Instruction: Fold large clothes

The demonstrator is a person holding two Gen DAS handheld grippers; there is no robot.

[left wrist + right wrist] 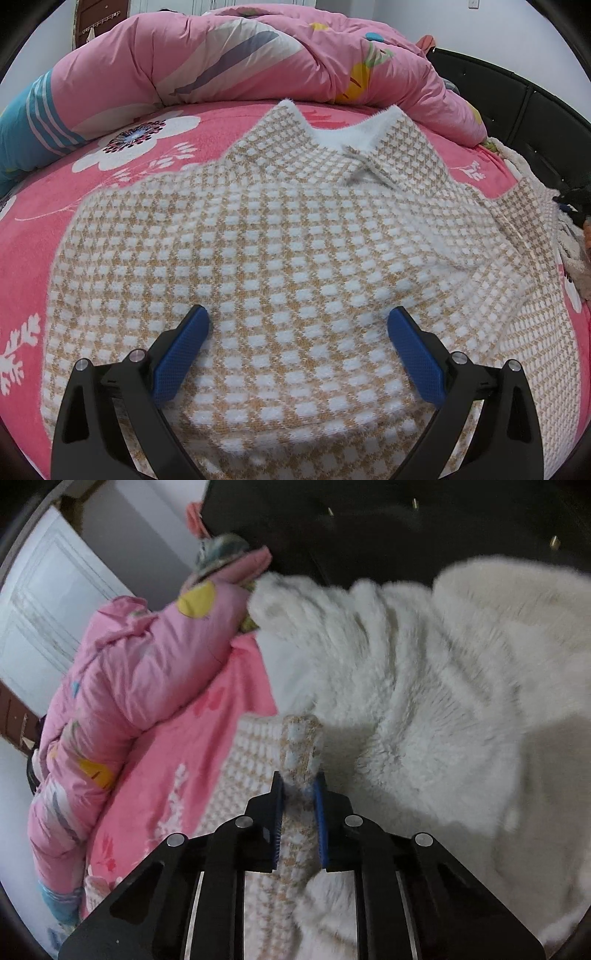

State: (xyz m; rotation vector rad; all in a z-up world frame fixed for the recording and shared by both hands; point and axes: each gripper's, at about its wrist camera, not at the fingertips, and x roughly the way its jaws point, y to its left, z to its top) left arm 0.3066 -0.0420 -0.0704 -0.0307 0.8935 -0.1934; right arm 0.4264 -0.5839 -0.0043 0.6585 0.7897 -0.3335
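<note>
Checked tan-and-white sweater [295, 240] spread flat on the pink floral bed [55, 236], left gripper [298, 321] fingers released wide above its body, right gripper [298, 786] fingers clenched on a sleeve fold [301, 738] beside a white fluffy blanket [443, 701]

We see a fuzzy sweater [295, 236], tan-and-white checked with a white collar, spread flat on the bed, collar at the far end. On the right, a narrow folded strip [301, 760] of it stands pinched up off the bed.

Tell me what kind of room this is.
Most likely a bedroom: a sweater lies spread on a bed with a pink floral sheet, a bunched quilt behind it and a dark headboard.
</note>
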